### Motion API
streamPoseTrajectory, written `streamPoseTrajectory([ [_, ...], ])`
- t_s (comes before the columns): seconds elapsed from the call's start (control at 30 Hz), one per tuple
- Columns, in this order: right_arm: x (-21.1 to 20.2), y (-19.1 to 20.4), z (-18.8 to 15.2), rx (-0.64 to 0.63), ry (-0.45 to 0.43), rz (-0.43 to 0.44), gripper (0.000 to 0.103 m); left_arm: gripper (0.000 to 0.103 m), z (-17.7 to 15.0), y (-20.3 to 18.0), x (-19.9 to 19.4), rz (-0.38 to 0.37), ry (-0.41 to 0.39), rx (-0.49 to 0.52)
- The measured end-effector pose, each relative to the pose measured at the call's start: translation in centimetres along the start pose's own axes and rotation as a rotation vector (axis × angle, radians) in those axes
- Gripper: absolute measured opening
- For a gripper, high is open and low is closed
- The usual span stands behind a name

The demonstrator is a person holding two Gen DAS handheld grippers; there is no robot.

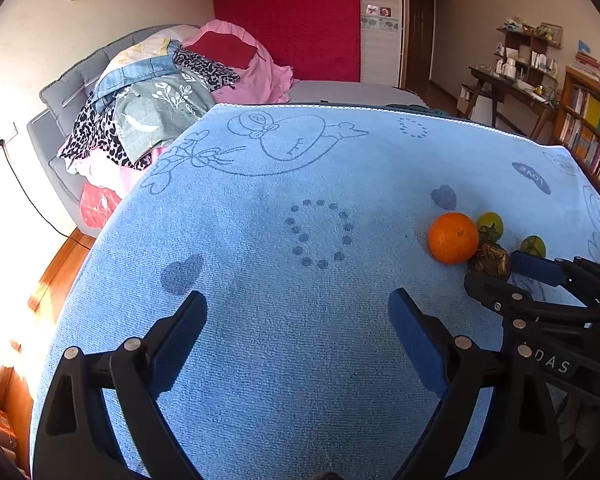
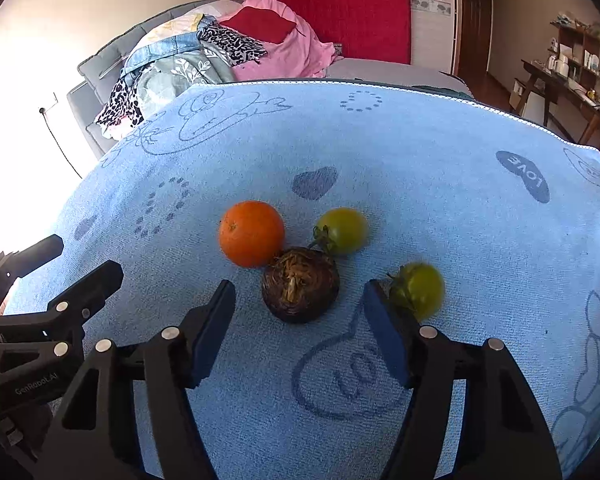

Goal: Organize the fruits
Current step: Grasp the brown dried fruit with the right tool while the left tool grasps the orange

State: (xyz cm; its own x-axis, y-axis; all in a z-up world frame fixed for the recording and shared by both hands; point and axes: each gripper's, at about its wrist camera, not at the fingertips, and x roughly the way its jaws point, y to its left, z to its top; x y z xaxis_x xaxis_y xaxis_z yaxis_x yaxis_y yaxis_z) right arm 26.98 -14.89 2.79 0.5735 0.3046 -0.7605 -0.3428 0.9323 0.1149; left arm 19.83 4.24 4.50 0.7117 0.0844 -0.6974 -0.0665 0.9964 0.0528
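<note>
Both grippers over the blue towel point(image 2: 460, 240) (cartoon prints, hearts, a "LOVE" tag), which covers the work surface.

Fruit cluster, right wrist view:
- orange point(image 2: 252, 233) at left, touching the dark brown round fruit point(image 2: 300, 285) just in front of it
- far green tomato point(image 2: 342, 231) behind the brown fruit, stem side touching or nearly touching it
- near green tomato point(image 2: 418, 289) at right, apart from the rest, motion-blurred

Right gripper point(image 2: 298, 334): jaws apart, nothing pinched. The brown fruit sits just ahead of the gap between the blue pads, touching neither. The near tomato lies just beside the right finger's tip, on its outer side; actual contact can't be told through the blur.

Left gripper point(image 1: 298, 310): spread wide, nothing between the pads, only bare towel underneath. It sits well to the left of the fruit.

Left wrist view shows the same cluster at the right edge: orange point(image 1: 453, 237), brown fruit point(image 1: 491, 265) and both tomatoes behind, far one point(image 1: 490, 224) and near one point(image 1: 533, 246) partly hidden. The right gripper point(image 1: 504, 274) comes in from the right, fingers on either side of the brown fruit.

Background: bed point(image 1: 340, 90) with a clothes pile point(image 1: 160, 92), red panel point(image 1: 288, 16) on the wall, desk point(image 1: 504, 84) and bookshelf point(image 1: 592, 132) at right.
</note>
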Motion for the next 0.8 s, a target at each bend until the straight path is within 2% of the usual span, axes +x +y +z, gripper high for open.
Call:
streamPoseTrajectory([
  [0.07,0.1,0.0,0.0,0.0,-0.002,-0.003,0.057,0.091,0.0,-0.1,0.1,0.002,0.002,0.004],
  [0.2,-0.2,-0.4,0.0,0.015,0.002,0.009,0.044,0.091,0.2,-0.7,0.2,0.005,0.002,0.024],
  [0.43,-1.9,-1.1,-0.9,0.032,-0.007,0.016,0.043,0.091,0.9,-2.3,0.4,-0.003,-0.013,0.077],
  [0.57,-3.1,-1.7,-1.7,0.042,-0.007,0.026,0.033,0.091,1.4,-3.6,0.8,-0.032,-0.012,0.097],
  [0.8,-3.3,-2.7,-2.0,0.067,-0.005,0.05,0.033,0.091,1.9,-5.0,1.4,-0.05,-0.009,0.116],
])
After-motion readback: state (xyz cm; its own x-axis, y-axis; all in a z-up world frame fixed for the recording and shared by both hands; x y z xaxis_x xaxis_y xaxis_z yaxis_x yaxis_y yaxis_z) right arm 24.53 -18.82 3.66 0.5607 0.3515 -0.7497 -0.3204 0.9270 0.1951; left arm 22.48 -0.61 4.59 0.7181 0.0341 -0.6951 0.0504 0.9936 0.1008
